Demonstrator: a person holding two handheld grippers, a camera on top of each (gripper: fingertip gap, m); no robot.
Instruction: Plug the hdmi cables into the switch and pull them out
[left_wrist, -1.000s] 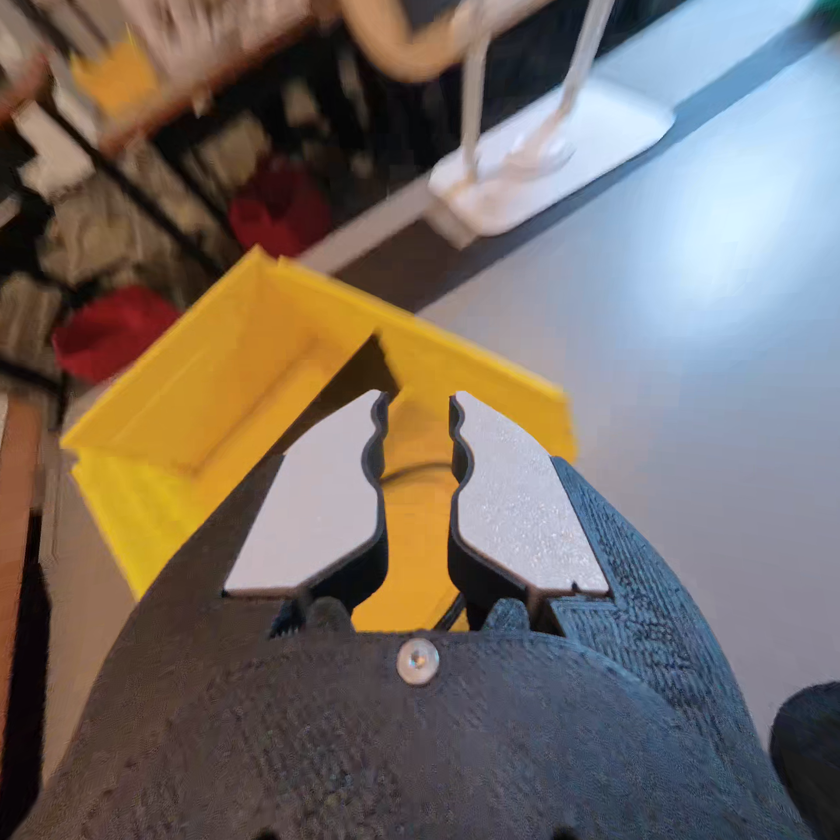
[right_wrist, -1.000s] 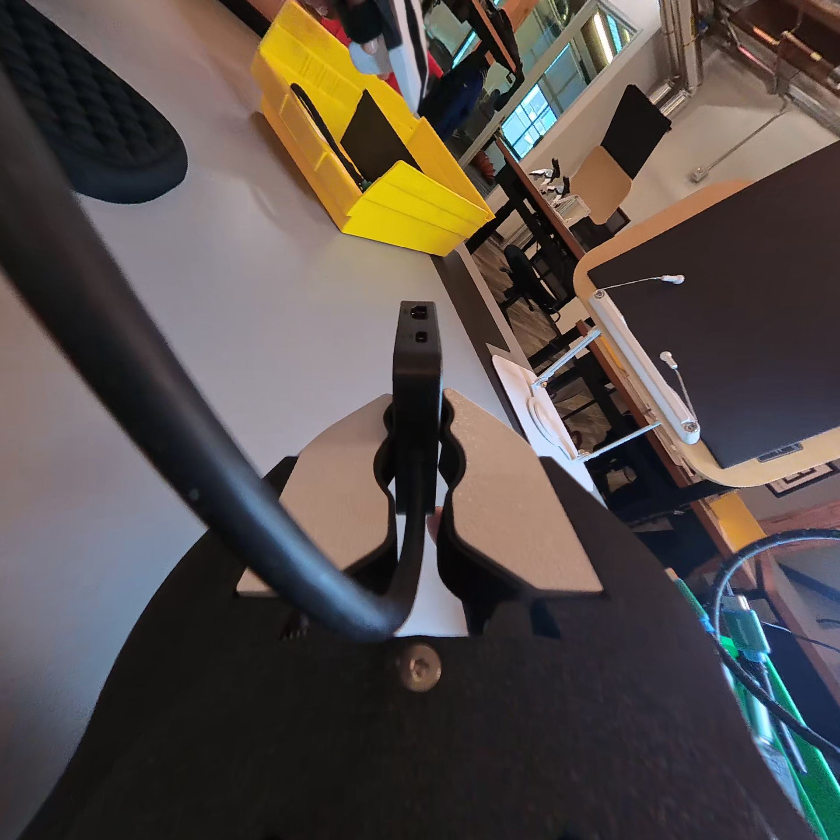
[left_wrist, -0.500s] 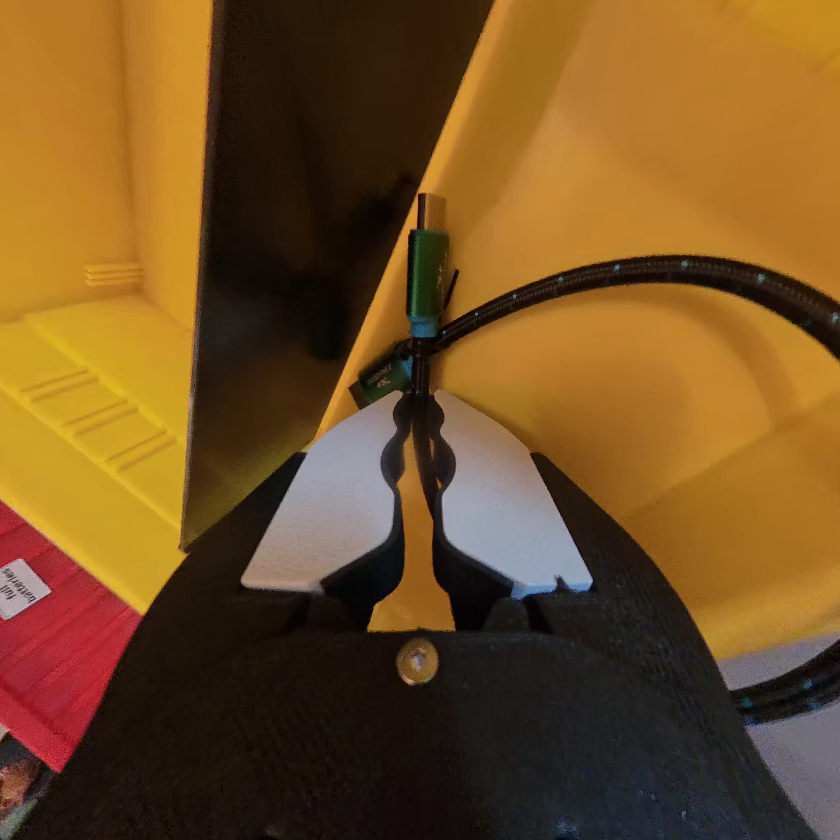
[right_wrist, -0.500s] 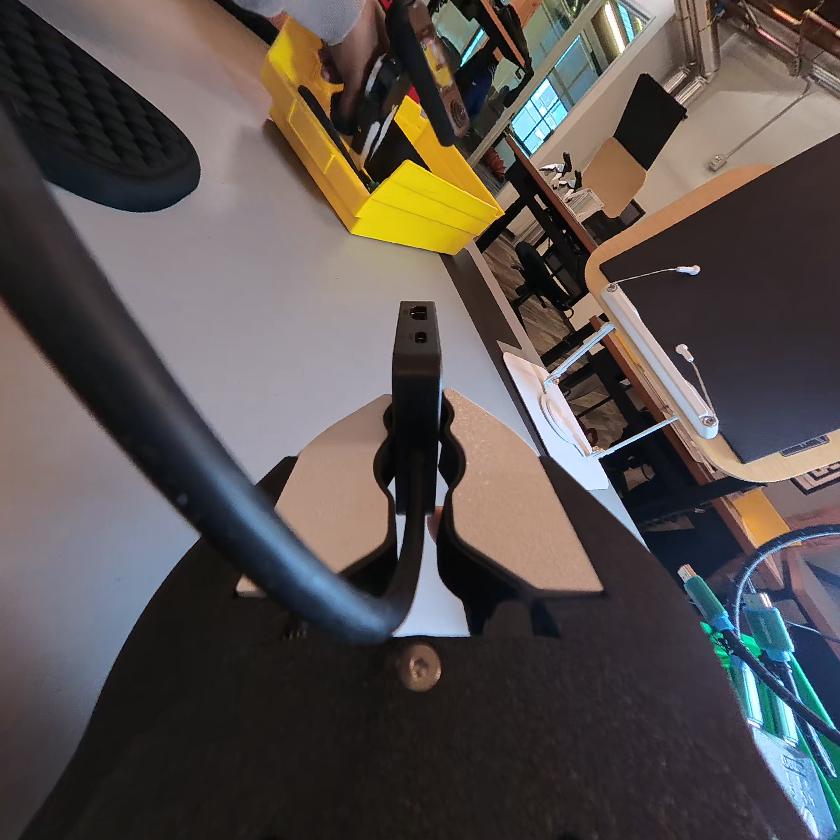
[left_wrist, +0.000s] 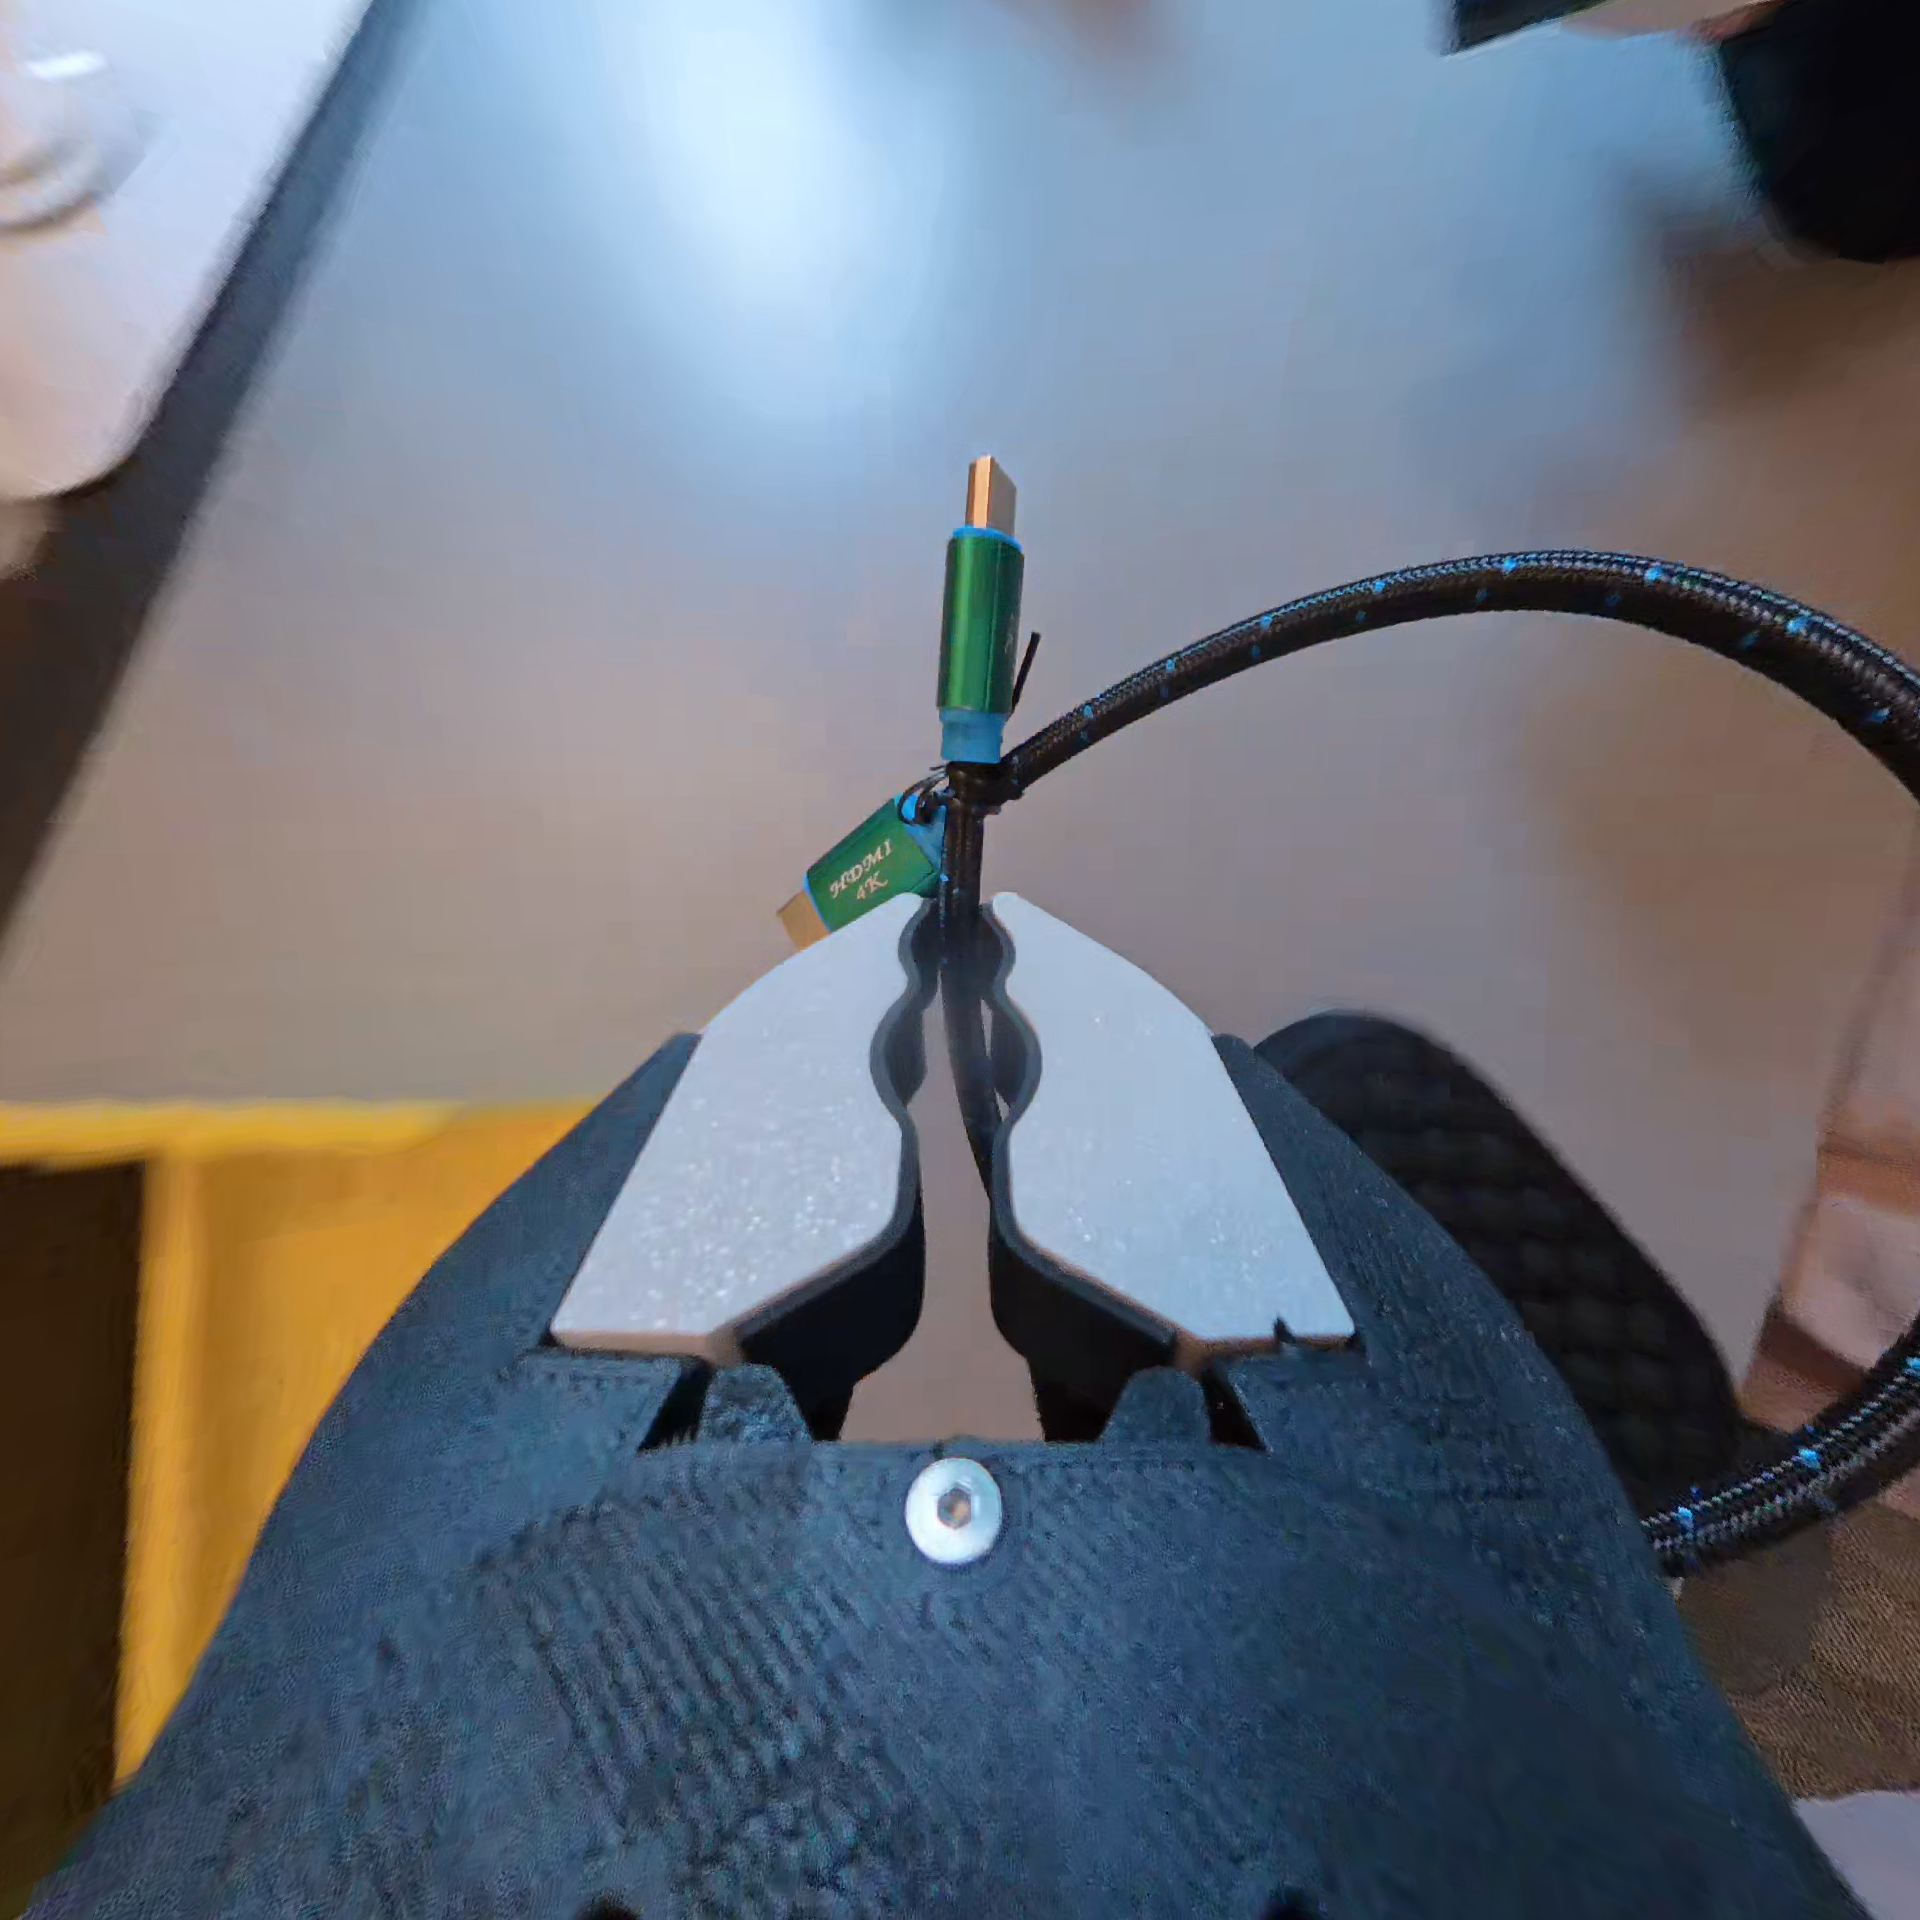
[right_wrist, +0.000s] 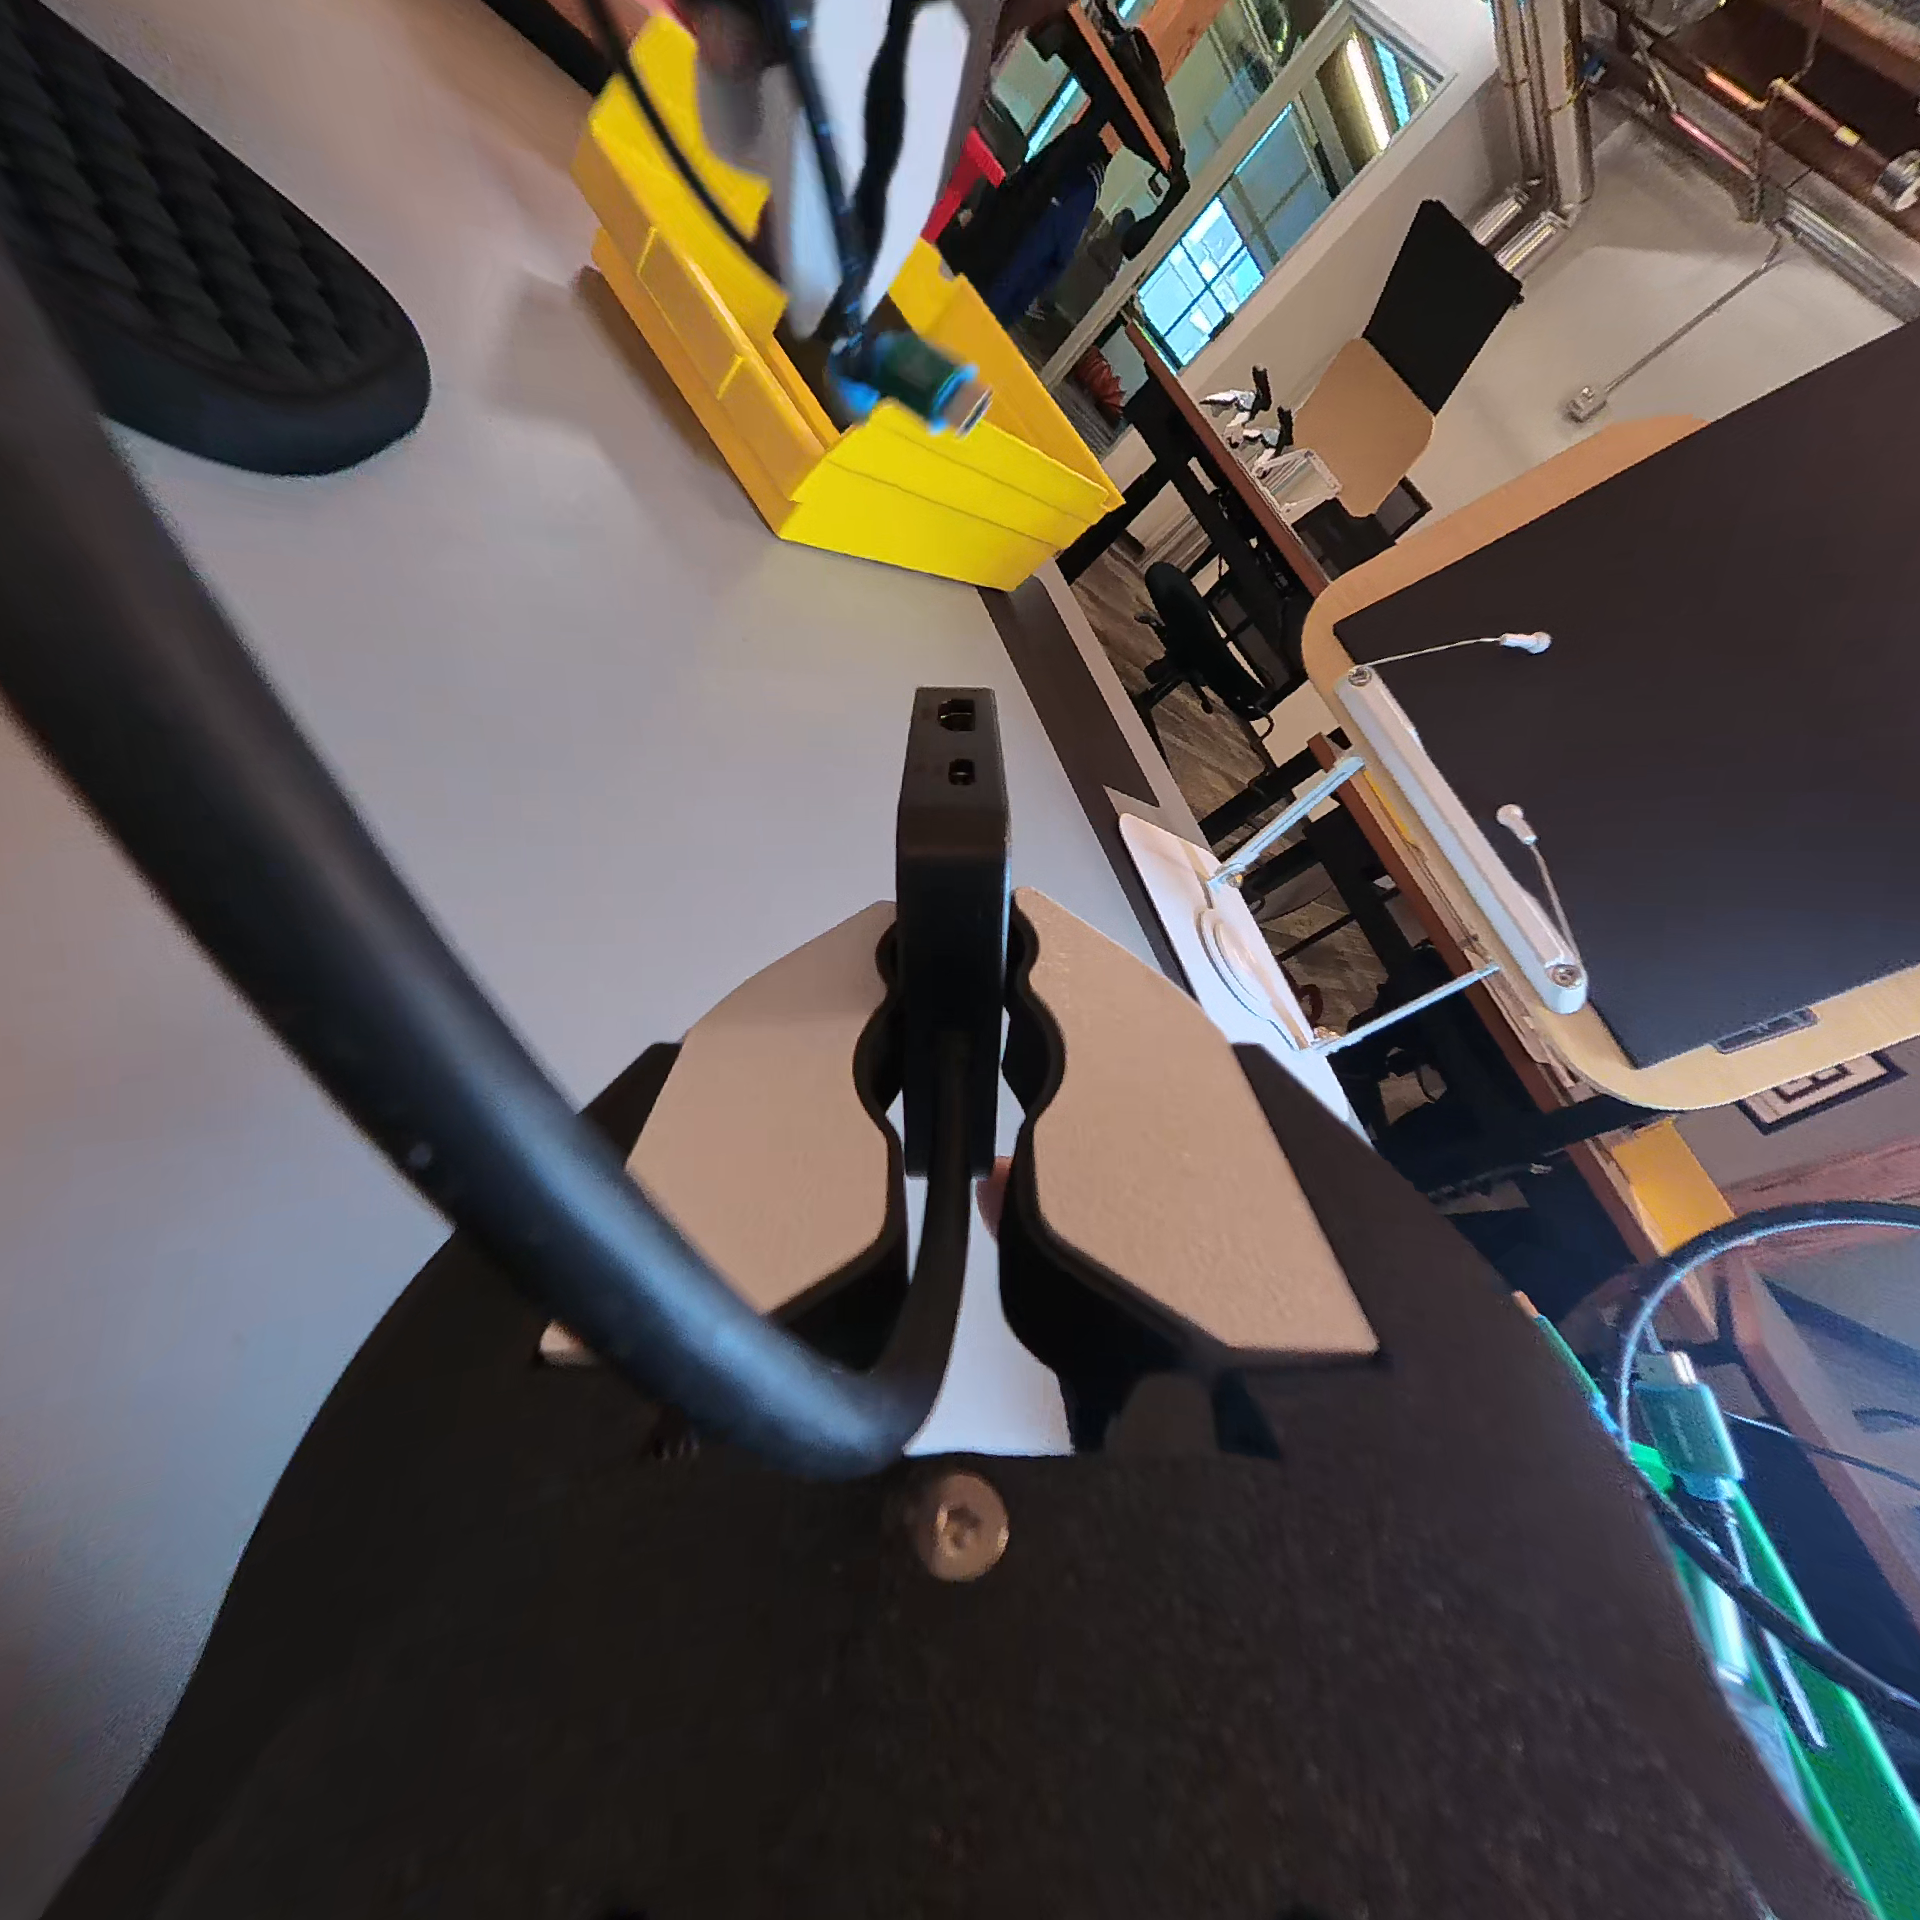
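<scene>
The left hand-held gripper (left_wrist: 958, 920) pinches the braided black HDMI cable (left_wrist: 1455, 592) just behind its green metal plug (left_wrist: 980, 634), which points to 12 o'clock above the grey worktop (left_wrist: 623, 623). The right hand-held gripper (right_wrist: 954, 914) clamps the flat black switch box (right_wrist: 953, 821), ports outward. This looks like the carrying step; next, the plug must line up with a port.
</scene>
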